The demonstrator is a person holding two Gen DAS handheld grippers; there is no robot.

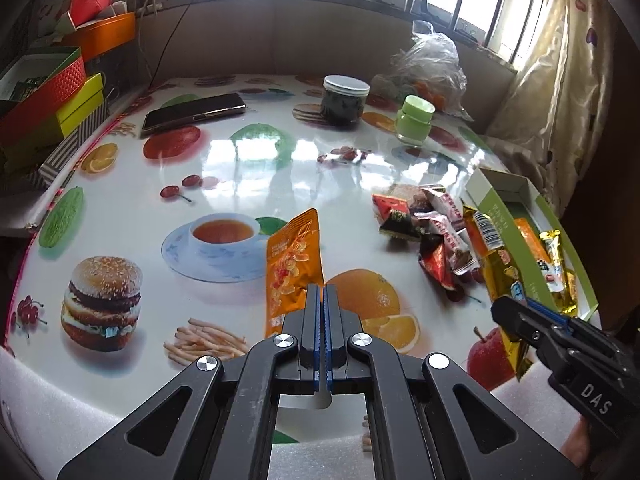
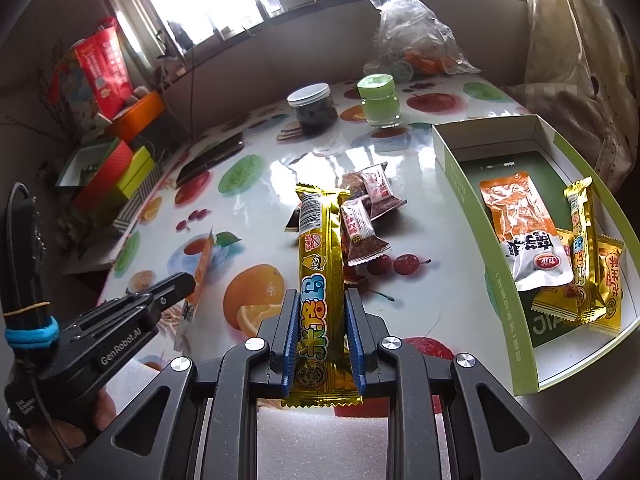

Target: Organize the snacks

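My left gripper (image 1: 322, 289) is shut on the lower edge of an orange snack packet (image 1: 294, 260) and holds it upright above the table. My right gripper (image 2: 321, 294) is shut on a long gold snack bar (image 2: 320, 276); it also shows in the left wrist view (image 1: 510, 316) holding the bar (image 1: 496, 256). A green-walled white box (image 2: 476, 216) stands at the right with an orange-and-white packet (image 2: 520, 232), a gold bar (image 2: 582, 240) and small orange packets (image 2: 610, 276) in it. A pile of small wrapped snacks (image 2: 366, 216) lies in the table's middle.
A dark jar with a white lid (image 2: 314, 110), a green-lidded jar (image 2: 378, 100) and a clear plastic bag (image 2: 412, 36) stand at the far side. A phone (image 1: 194, 114) lies far left. Stacked coloured boxes (image 1: 44, 100) sit beyond the left table edge.
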